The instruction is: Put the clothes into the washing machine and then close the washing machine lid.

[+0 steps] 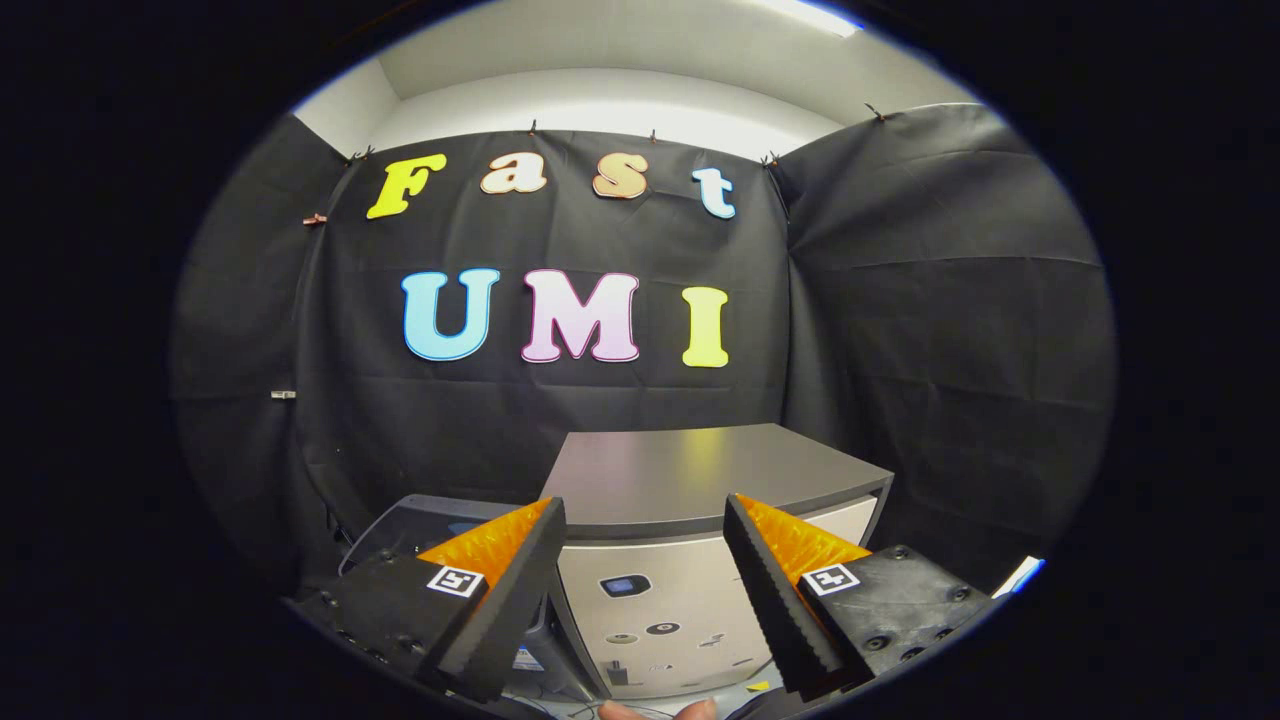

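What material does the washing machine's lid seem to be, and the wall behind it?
The washing machine's lid, beyond the open gripper, looks like smooth grey plastic or painted metal: it gives a soft, even sheen. I cannot tell which. The wall is black cloth, matte, with creases and folds, hung by clips at its top.

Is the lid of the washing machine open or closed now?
Closed. The lid lies flat on the washing machine, beyond the open gripper, which holds nothing.
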Tool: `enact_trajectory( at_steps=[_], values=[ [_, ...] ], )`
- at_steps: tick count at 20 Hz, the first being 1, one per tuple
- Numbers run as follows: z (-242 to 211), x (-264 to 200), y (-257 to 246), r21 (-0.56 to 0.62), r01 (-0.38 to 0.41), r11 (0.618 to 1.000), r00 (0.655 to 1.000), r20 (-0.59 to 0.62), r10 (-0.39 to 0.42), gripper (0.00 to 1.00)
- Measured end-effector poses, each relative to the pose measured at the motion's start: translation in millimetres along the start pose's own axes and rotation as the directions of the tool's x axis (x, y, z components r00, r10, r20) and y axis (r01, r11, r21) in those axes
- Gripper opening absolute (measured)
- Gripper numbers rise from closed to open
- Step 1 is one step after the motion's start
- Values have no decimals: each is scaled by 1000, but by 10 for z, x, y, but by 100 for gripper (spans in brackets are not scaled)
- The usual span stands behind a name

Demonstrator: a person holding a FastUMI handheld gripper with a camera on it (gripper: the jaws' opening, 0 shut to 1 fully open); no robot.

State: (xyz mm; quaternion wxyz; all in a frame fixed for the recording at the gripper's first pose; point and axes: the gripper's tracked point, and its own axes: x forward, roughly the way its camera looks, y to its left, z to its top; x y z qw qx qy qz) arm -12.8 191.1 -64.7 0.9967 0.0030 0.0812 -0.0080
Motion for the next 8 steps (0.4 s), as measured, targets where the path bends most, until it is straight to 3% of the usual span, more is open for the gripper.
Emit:
enact_trajectory(
  at_steps=[8],
  values=[
    [-11, 7, -49, 1, 3, 1000, 1000, -5, -3, 100]
  ],
)
